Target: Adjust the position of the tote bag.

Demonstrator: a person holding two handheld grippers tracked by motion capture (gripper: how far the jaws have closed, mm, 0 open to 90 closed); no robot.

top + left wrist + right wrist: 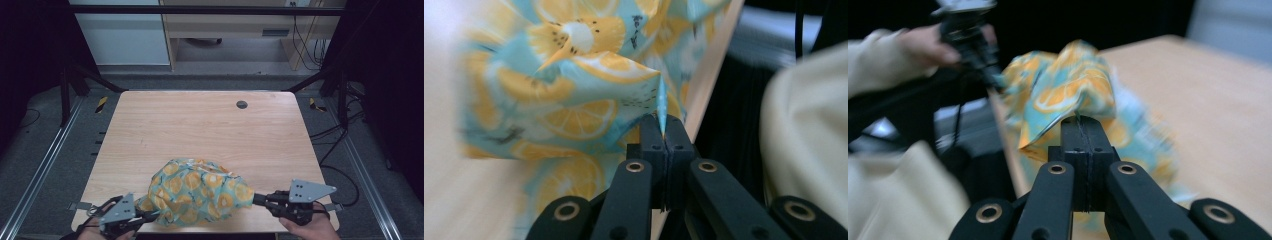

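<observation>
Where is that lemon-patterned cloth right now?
In the high view, the cloth hangs bunched over the table's near edge, pinched between the left gripper and right gripper.

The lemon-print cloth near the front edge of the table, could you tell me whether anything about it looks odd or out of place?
The cloth is bunched in a puffed heap between the left claw and right claw, each pinching an edge. Nothing looks torn or spilled.

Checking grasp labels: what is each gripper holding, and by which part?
Both hold the teal cloth with orange-slice print. The left gripper pinches a thin folded edge; the right gripper pinches the fabric's edge at its other side.
</observation>
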